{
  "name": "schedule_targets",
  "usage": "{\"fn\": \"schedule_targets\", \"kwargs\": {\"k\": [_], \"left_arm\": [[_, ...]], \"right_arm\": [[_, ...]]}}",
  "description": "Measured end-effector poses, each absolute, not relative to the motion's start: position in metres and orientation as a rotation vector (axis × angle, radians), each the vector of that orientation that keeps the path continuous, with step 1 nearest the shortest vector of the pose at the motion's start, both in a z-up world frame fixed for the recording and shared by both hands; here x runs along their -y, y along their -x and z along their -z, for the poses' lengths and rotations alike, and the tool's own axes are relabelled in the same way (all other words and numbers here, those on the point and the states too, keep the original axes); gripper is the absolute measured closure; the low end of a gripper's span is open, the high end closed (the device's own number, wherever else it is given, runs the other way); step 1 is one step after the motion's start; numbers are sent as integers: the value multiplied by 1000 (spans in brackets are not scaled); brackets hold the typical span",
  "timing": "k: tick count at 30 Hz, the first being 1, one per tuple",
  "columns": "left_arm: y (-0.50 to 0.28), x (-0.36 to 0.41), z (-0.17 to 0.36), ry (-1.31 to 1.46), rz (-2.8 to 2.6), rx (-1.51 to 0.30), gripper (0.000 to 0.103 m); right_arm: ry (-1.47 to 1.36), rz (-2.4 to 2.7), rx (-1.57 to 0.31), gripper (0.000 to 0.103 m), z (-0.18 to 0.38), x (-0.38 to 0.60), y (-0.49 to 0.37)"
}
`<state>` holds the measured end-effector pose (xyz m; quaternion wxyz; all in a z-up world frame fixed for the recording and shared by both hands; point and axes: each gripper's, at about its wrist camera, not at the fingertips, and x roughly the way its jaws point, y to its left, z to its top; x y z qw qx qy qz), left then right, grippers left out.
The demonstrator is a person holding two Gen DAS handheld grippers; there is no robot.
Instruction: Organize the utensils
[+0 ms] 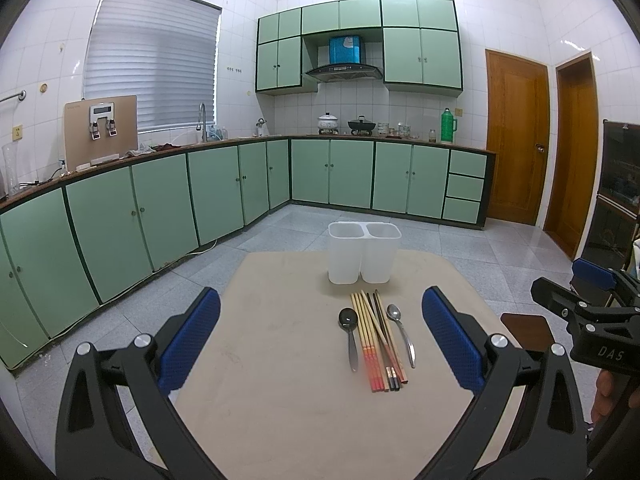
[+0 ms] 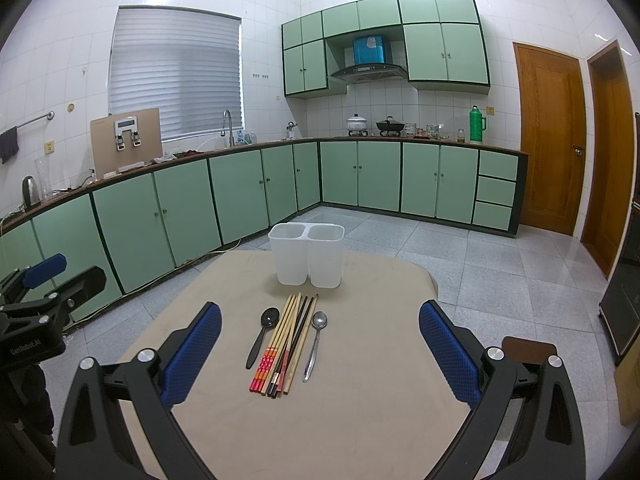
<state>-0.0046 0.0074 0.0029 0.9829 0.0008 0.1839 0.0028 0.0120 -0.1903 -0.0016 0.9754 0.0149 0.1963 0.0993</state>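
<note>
A white two-compartment holder (image 1: 364, 252) (image 2: 307, 254) stands at the far side of a beige table (image 1: 280, 380) (image 2: 360, 400); both compartments look empty. In front of it lie several chopsticks (image 1: 375, 340) (image 2: 286, 344) in a bundle, a black spoon (image 1: 349, 330) (image 2: 262, 334) to their left and a silver spoon (image 1: 401, 332) (image 2: 315, 342) to their right. My left gripper (image 1: 320, 340) is open above the near table, its blue pads well apart. My right gripper (image 2: 320, 344) is open too, hovering short of the utensils. Neither holds anything.
The table stands on a grey tiled floor in a kitchen with green cabinets (image 1: 160, 208) along the left and back walls. A dark brown stool (image 2: 528, 346) sits by the table's right edge. Wooden doors (image 2: 548, 136) are at the right.
</note>
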Motion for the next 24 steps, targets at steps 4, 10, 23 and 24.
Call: {"fn": "schedule_targets", "kwargs": {"k": [4, 10, 23, 24], "left_arm": [[5, -7, -3, -2, -6, -369, 5], [5, -10, -4, -4, -7, -368, 5], [5, -9, -3, -5, -7, -366, 5], [6, -9, -3, -5, -8, -366, 5]], "right_arm": [[-31, -201, -395, 6, 2, 191, -12], [-32, -200, -396, 6, 2, 191, -12], [-32, -201, -396, 6, 1, 190, -12], [-33, -201, -396, 6, 1, 191, -12]]}}
